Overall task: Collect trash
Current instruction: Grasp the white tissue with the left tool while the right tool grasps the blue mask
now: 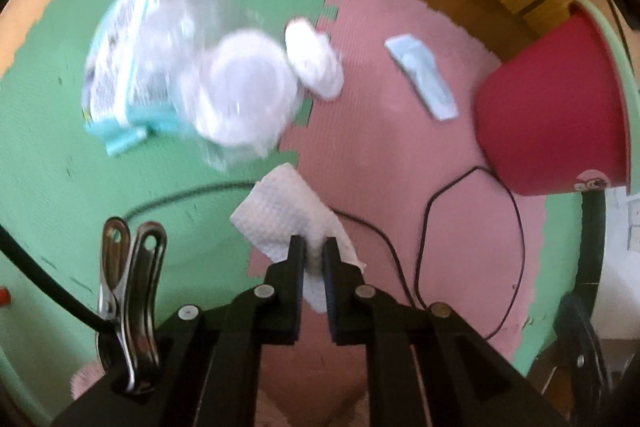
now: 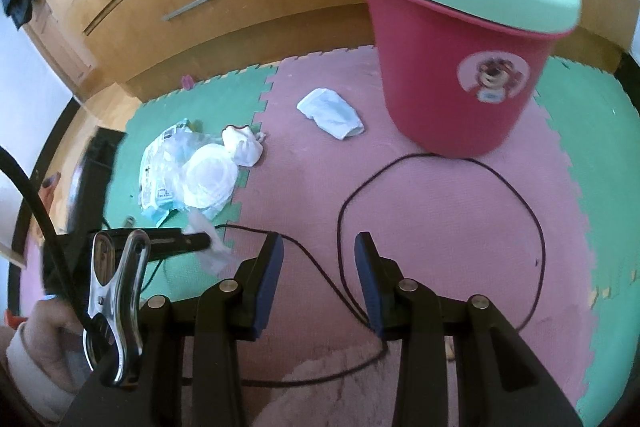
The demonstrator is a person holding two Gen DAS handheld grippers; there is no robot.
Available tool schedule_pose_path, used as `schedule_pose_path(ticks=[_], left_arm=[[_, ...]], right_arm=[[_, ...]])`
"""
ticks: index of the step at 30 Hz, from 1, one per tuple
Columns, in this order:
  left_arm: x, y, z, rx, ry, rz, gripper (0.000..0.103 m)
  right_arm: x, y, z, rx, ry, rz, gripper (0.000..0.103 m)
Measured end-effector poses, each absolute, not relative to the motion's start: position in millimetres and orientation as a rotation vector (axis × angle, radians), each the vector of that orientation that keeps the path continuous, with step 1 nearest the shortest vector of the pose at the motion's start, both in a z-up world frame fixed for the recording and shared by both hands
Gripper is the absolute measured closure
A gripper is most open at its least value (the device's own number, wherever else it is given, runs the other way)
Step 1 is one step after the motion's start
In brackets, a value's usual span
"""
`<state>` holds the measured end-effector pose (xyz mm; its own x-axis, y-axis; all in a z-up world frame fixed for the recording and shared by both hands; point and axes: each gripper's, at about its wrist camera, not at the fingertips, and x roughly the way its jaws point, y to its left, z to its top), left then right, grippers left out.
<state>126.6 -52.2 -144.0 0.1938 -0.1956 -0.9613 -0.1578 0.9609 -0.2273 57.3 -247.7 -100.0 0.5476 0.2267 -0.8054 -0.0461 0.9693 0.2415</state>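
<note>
Left gripper (image 1: 313,251) clenched on paper towel (image 1: 280,217), its long axis apparently fanning forward-left beyond the jaws; right gripper (image 2: 319,247) parted, empty.

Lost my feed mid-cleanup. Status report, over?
Left tool shut on paper towel. Right tool open, empty. Red bin upright on mat; other trash still on floor. Black cable loops before bin.
</note>
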Motion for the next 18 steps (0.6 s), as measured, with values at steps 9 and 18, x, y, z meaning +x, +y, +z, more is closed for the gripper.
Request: schedule_pose_path(ticks=[9, 18], left_arm=[[137, -44, -131, -0.235, 1.297, -0.045, 0.094], [153, -37, -138, -0.204, 1.285, -0.064, 0.094]], right_arm=[[127, -220, -111, 0.090, 1.011, 0.214, 0.064], [225, -194, -158, -0.020, 1.081, 0.207, 0.042]])
